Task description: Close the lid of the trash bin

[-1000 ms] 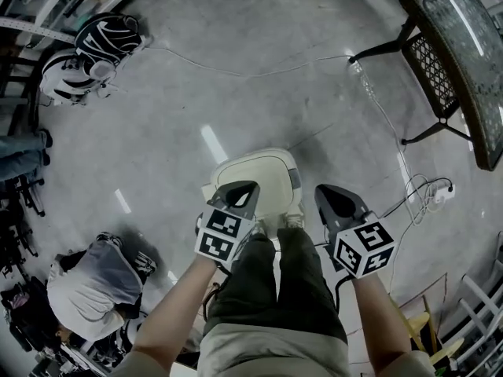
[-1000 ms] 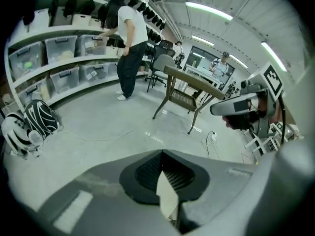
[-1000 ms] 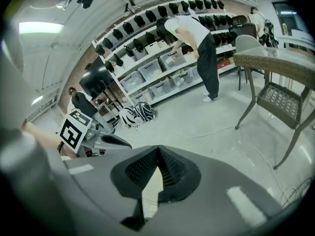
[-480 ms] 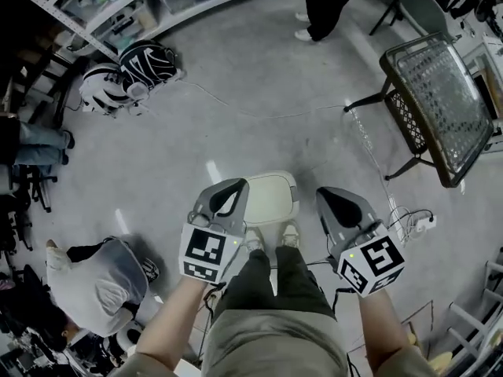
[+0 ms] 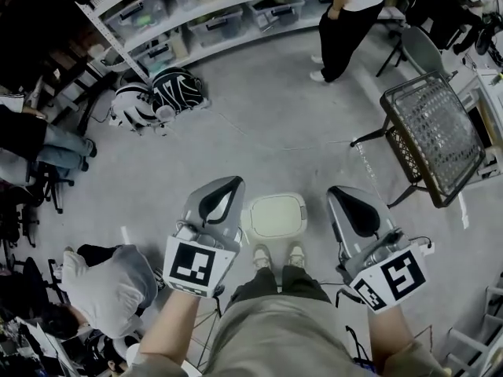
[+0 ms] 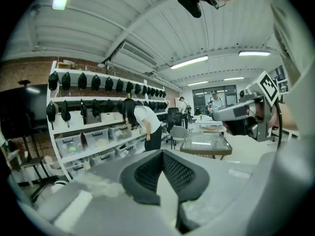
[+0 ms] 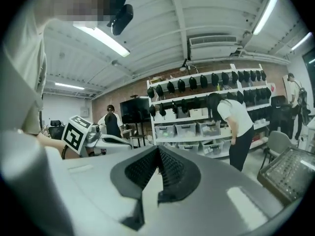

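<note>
Lid [image 5: 273,214] lies shut flat on the trash bin [image 5: 301,209], which stands on the grey floor [image 5: 259,124] just ahead of the person's shoes [image 5: 277,256], well apart from the shelving [image 5: 212,14] along the floor's far edge. The left tongs [image 5: 226,184] and the right tongs [image 5: 344,193] hang in the air on either side of the bin, touching nothing. Each pair is pressed together at the tips with nothing between them. A mesh-topped table [image 5: 436,132] stands off to the right.

Smooth matt plastic trash bin lid [image 5: 273,214]; metal mesh table [image 5: 437,136].
</note>
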